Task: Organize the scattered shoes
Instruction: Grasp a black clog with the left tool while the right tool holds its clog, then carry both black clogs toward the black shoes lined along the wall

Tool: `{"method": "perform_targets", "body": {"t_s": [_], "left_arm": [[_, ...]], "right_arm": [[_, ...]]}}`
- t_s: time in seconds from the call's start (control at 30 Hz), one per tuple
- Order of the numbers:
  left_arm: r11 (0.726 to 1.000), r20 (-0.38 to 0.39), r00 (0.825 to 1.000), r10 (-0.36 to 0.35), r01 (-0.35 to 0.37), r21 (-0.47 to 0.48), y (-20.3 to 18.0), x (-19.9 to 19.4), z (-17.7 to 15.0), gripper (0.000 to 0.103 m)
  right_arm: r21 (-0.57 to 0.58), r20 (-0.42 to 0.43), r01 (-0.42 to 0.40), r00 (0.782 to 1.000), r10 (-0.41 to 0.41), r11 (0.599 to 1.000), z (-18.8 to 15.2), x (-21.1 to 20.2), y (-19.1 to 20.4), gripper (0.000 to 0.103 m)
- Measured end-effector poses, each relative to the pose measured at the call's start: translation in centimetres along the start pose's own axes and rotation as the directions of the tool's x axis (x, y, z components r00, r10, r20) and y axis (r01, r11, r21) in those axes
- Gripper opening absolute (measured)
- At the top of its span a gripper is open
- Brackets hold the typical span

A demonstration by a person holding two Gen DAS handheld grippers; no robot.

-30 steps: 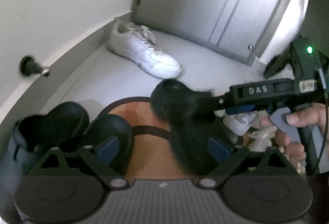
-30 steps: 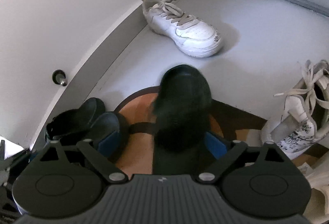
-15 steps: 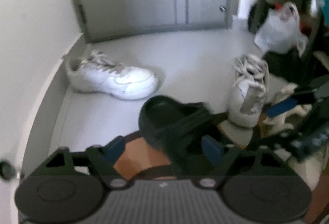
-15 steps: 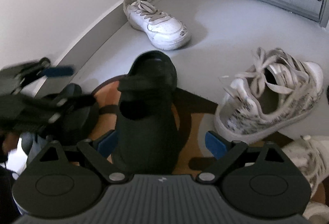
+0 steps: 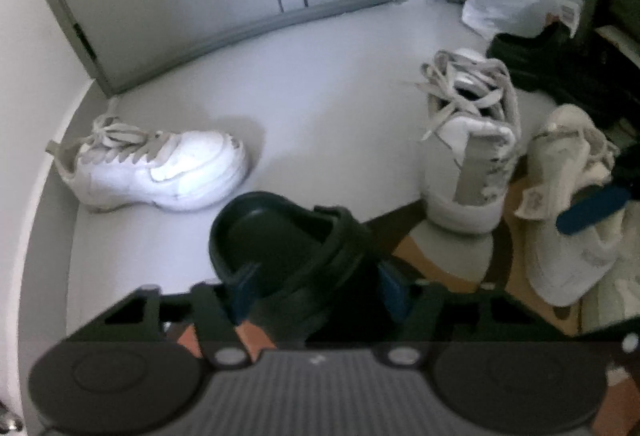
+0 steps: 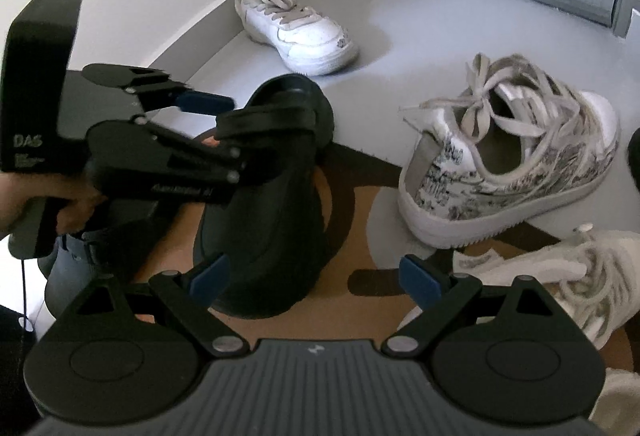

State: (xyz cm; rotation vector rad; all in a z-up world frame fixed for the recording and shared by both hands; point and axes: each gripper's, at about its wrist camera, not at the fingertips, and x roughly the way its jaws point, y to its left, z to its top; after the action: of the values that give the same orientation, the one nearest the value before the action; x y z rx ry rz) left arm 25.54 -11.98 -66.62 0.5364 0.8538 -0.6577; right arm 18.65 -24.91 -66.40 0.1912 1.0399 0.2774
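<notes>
Left gripper [image 5: 316,286] is clamping the black rubber strapped sandal [image 5: 280,248]; right gripper [image 6: 316,278], its jaws spread wide, is hovering near 2 white lace-up sneakers [image 6: 508,160].

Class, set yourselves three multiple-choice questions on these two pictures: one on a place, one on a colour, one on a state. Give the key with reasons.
1. Where does the plain white lace-up sneaker lie?
A. on the brown mat
B. on the grey floor, close to the grey skirting board
C. inside a plastic bag

2. What colour is the strapped rubber sandal?
A. red
B. yellow
C. black

3. How is the right hand-held gripper?
A. open
B. shut on a shoelace
C. shut on a bag

Key:
1 B: its heel lies near the skirting, well away from the mat.
2 C: sole and straps are black all over.
3 A: its two blue-padded fingers stand wide apart and pinch nothing.
</notes>
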Motion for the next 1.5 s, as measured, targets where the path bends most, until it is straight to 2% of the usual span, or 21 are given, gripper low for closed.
{"method": "perform_targets", "body": {"t_s": [0.07, 0.17, 0.2, 0.27, 0.37, 0.7, 0.8, 0.93, 1.07, 1.17, 1.3, 1.5], "left_arm": [[1.0, 0.013, 1.0, -0.005, 0.004, 0.031, -0.1, -0.3, -0.2, 0.051], [1.0, 0.029, 0.999, -0.03, 0.03, 0.01, 0.7, -1.0, -0.5, 0.037], [0.998, 0.04, 0.998, -0.054, 0.054, -0.018, 1.4, -1.5, -0.9, 0.035], [0.992, 0.061, 0.993, -0.104, 0.108, -0.058, 2.4, -2.3, -1.4, 0.025], [0.977, 0.078, 0.981, -0.176, 0.183, -0.106, 3.5, -3.6, -2.3, 0.019], [0.938, 0.097, 0.942, -0.321, 0.331, -0.104, 3.1, -8.2, -4.7, 0.014], [0.933, 0.093, 0.936, -0.34, 0.348, -0.091, 2.8, -9.0, -5.5, 0.014], [0.914, 0.104, 0.919, -0.381, 0.392, -0.108, 2.4, -9.8, -6.7, 0.015], [0.896, 0.14, 0.902, -0.408, 0.425, -0.125, 1.2, -10.8, -7.8, 0.014], [0.887, 0.138, 0.891, -0.432, 0.448, -0.11, 0.0, -11.0, -8.3, 0.014], [0.88, 0.13, 0.883, -0.45, 0.464, -0.103, -0.8, -10.8, -8.8, 0.014], [0.869, 0.151, 0.877, -0.457, 0.476, -0.138, -0.1, -10.2, -9.6, 0.015]], "right_arm": [[0.0, -0.009, -0.001, 1.0, 0.001, 1.0, -0.3, 0.3, 0.0, 0.095], [-0.011, -0.022, -0.004, 1.0, 0.004, 1.0, -0.8, 0.3, 0.2, 0.095], [-0.014, -0.024, -0.006, 1.0, 0.006, 1.0, -0.9, 0.3, 0.2, 0.095], [-0.022, -0.028, -0.011, 1.0, 0.01, 1.0, -1.1, 0.4, 0.6, 0.095], [-0.039, -0.028, -0.02, 0.999, 0.019, 0.999, -1.2, 0.4, 1.2, 0.095], [-0.175, -0.036, -0.069, 0.997, 0.063, 0.982, -0.8, 0.4, 4.6, 0.095], [-0.235, -0.038, -0.079, 0.997, 0.072, 0.969, -0.8, 0.2, 5.9, 0.095], [-0.311, -0.045, -0.099, 0.995, 0.089, 0.945, -0.7, 0.3, 7.1, 0.095], [-0.31, -0.121, -0.159, 0.984, 0.127, 0.937, -0.9, 1.3, 7.0, 0.096], [-0.284, -0.161, -0.184, 0.977, 0.143, 0.941, -1.6, 2.0, 6.3, 0.098], [-0.224, -0.229, -0.237, 0.956, 0.185, 0.945, -2.8, 2.1, 6.0, 0.098], [-0.199, -0.279, -0.254, 0.941, 0.194, 0.947, -4.5, 2.2, 7.3, 0.098]]}}
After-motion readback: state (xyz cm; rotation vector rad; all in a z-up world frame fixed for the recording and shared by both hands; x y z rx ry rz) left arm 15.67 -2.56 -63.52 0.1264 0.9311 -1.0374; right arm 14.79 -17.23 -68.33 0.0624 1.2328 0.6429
